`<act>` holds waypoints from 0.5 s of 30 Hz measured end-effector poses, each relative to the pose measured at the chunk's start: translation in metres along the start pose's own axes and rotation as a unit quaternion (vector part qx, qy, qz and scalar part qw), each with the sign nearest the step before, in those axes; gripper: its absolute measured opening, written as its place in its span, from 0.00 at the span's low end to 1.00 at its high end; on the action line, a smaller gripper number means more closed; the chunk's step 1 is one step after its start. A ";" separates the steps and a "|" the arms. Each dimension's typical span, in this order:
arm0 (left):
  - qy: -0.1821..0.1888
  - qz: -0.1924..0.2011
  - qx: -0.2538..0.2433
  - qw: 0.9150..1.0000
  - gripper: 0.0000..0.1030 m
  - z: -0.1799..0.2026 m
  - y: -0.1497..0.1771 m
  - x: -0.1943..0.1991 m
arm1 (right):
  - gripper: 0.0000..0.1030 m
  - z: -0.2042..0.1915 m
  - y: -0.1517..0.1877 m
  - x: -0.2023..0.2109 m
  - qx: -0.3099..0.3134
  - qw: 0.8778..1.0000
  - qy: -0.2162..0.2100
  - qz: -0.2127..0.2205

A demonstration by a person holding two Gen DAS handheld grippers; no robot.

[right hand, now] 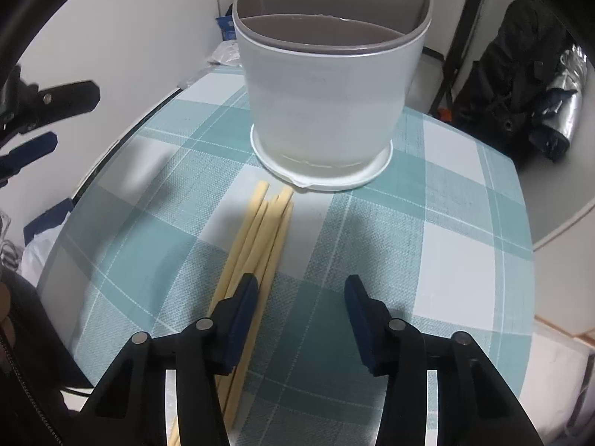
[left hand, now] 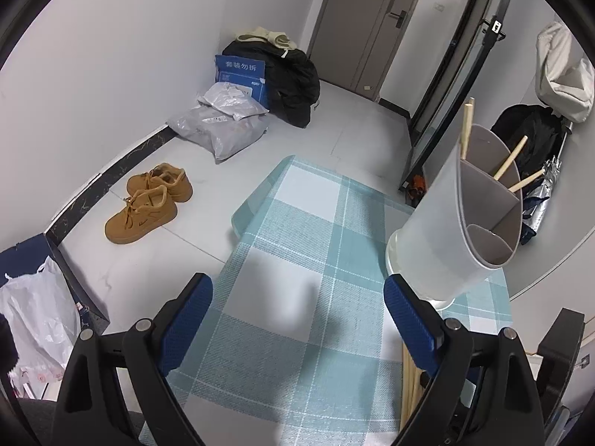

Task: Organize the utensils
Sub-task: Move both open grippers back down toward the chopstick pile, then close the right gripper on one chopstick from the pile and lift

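Utensil holder: white, round, grey liner split into compartments, standing upright on its flared base straight ahead of the right gripper, on the teal-and-white checked tablecloth. The near compartment looks empty; the far compartments hold several wooden chopsticks leaning against the rim.

Loose chopsticks: a bundle lying flat on the cloth, tips just short of the holder's base, running back under the right gripper's left finger.

Right gripper: pointed steeply down over the cloth, blue pads parted about halfway, nothing between them; the bundle lies beside and beneath the left pad, whether touching I cannot tell.

Left gripper: fingers spread wide over bare cloth, gripping nothing; the holder stands just ahead of its right finger.

Floor beyond the left gripper: tan shoes, grey parcel bags, blue box, black clothing pile.
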State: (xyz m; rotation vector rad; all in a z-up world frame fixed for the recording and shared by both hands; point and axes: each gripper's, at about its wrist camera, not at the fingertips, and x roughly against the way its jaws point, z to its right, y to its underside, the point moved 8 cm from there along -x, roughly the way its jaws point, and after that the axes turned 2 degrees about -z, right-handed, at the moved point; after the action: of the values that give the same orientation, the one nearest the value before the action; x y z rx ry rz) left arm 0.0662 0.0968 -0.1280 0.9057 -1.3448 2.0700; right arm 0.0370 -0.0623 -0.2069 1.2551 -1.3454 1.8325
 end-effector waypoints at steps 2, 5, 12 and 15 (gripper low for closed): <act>0.000 -0.005 0.010 1.000 0.88 -0.006 0.000 -0.002 | 0.43 -0.001 0.000 0.000 -0.009 1.000 -0.006 -0.002; -0.001 -0.011 0.025 1.000 0.88 -0.011 0.001 -0.002 | 0.41 0.007 0.001 -0.002 -0.019 1.000 -0.005 -0.006; -0.006 -0.006 0.022 1.000 0.88 -0.013 0.000 -0.001 | 0.30 0.000 0.005 -0.001 -0.003 1.000 0.007 -0.017; -0.003 -0.012 0.023 1.000 0.88 -0.013 0.002 -0.002 | 0.24 -0.005 -0.003 -0.006 0.004 1.000 0.004 -0.018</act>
State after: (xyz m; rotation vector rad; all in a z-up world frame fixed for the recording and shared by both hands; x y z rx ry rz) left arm 0.0630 0.1082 -0.1347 0.9448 -1.2884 2.0890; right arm 0.0409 -0.0562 -0.2116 1.2658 -1.3038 1.8181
